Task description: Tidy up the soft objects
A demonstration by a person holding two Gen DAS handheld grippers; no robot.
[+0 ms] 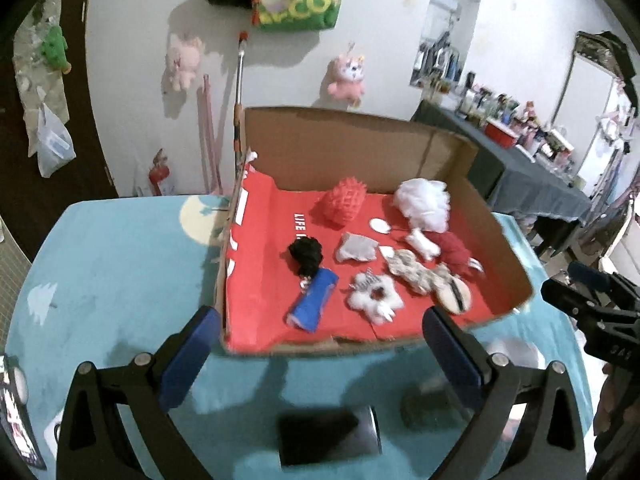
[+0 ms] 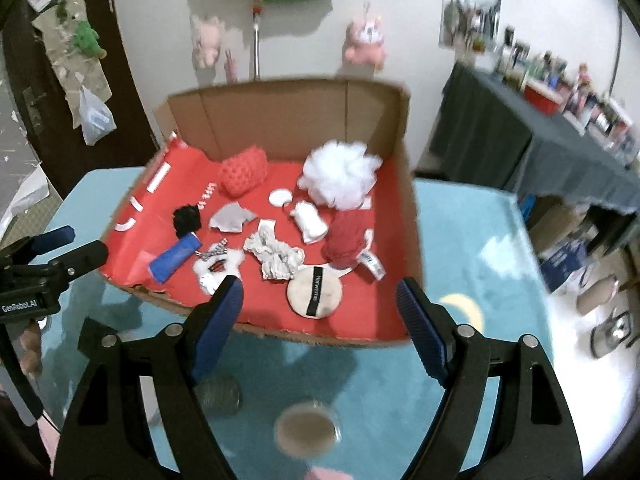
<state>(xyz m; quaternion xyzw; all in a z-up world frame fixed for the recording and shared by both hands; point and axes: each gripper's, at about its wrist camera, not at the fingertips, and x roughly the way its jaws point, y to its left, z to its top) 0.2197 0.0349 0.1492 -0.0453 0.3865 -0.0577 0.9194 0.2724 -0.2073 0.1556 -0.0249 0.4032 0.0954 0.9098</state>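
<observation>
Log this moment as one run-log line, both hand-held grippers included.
left hand-held gripper: open, empty | right hand-held gripper: open, empty | soft items: in cardboard box | white pouf: back right of box

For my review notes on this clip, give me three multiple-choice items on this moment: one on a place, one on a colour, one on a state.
1. Where does the white mesh puff lie?
A. in the cardboard box, near its far right corner
B. on the blue tablecloth
C. between the right claw's fingers

2. What colour is the box's lining?
A. green
B. red
C. yellow

3. How do the right claw and the left claw stand?
A. both shut on toys
B. one holds the round powder puff
C. both open and holding nothing

Answers: 1 A, the puff sits against the back wall beside the right wall. 2 B, red covers the whole floor of the box. 3 C, each pair of blue pads stands wide apart with only box and cloth behind them; the round powder puff lies in the box.
</observation>
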